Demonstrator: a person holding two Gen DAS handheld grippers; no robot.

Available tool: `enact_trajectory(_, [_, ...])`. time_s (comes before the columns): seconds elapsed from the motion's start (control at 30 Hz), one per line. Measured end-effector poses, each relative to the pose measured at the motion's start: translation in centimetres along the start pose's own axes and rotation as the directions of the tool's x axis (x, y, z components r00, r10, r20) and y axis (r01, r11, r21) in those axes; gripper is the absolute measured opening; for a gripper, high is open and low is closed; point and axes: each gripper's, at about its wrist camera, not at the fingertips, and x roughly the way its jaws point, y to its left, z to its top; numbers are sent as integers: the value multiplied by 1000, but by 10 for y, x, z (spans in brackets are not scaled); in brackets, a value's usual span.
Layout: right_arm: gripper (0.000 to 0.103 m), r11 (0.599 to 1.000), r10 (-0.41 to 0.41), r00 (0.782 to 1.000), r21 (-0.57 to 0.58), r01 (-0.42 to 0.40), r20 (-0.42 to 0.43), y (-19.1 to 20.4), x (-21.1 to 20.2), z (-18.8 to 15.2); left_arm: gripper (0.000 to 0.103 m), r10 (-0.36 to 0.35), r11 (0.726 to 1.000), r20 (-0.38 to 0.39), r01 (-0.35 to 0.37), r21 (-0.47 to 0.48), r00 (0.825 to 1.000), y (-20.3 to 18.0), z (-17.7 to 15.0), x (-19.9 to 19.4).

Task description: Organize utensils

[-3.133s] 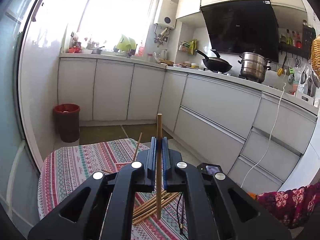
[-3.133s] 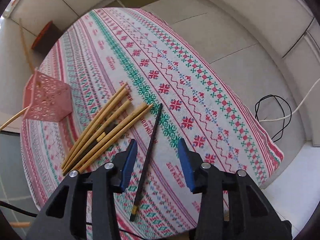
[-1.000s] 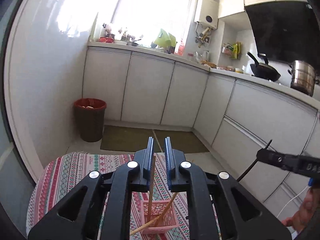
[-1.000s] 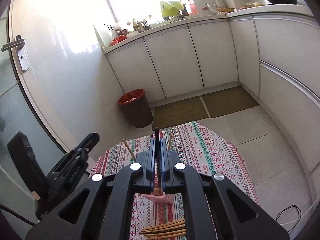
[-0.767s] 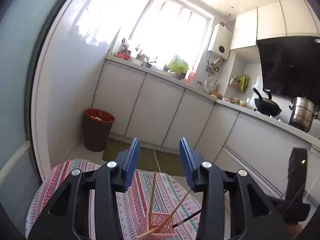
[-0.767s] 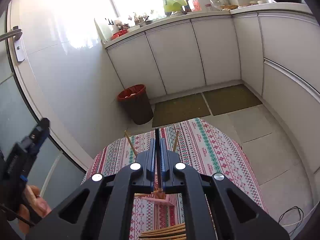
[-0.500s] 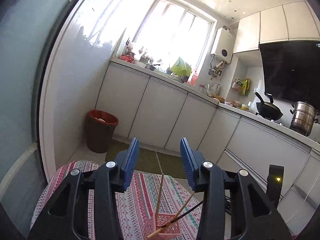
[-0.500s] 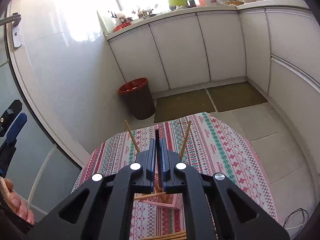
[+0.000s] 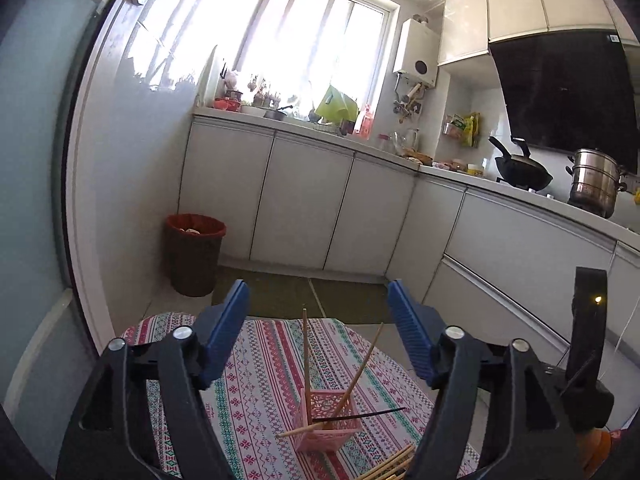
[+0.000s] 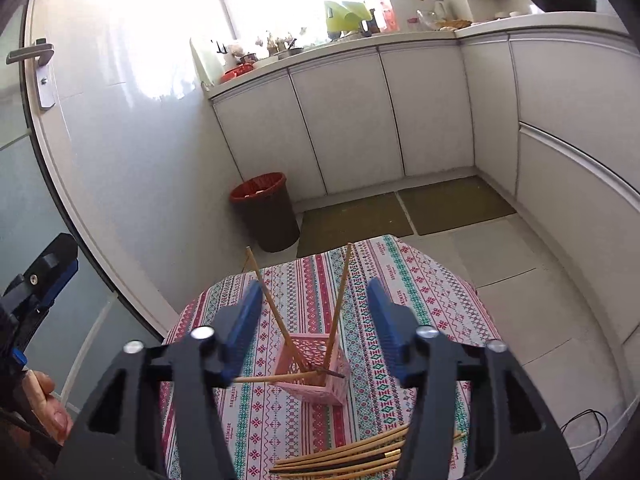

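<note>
My left gripper point(image 9: 318, 330): the jaws are opening, nothing is between them; it hangs above the table.
My right gripper point(image 10: 314, 320): the jaws are opening too, and no chopstick is pinched; two wooden sticks only appear between the blue pads (they stand further away, in the basket).
Pink basket point(image 10: 316, 364): it stands near the middle of the striped tablecloth point(image 10: 420, 300), just under both grippers.
Inside the basket: some wooden chopsticks lean in different directions, and one black chopstick point(image 9: 360, 414) lies almost flat over the rim.
Loose chopsticks point(image 10: 344, 458): a bundle lies on the cloth, on my side of the basket.
Step, I think: the release is finishing, then the next pick.
How to do it well: I should pull clear of the leaning sticks first, then take one chopstick near its middle, not the whole bundle.
</note>
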Motion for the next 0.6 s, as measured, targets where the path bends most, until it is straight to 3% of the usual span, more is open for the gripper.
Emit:
enact_trajectory(0.17, [91, 999, -27, 1000, 35, 27, 12, -22, -32, -17, 94, -22, 1000, -53, 21, -7, 998, -11, -20, -1])
enact_trajectory(0.3, [96, 999, -46, 999, 9, 46, 2, -36, -54, -35, 96, -60, 998, -129, 61, -1, 990, -21, -39, 1])
enact_trajectory(0.47, [96, 999, -40, 996, -33, 38, -75, -65, -77, -68, 96, -113, 992, -263, 124, 24, 958, -40, -73, 9])
enact_trajectory(0.6, [96, 994, -63, 985, -102, 47, -160, -82, -87, -99, 96, -129, 983, -375, 167, 69, 918, -62, -102, 22])
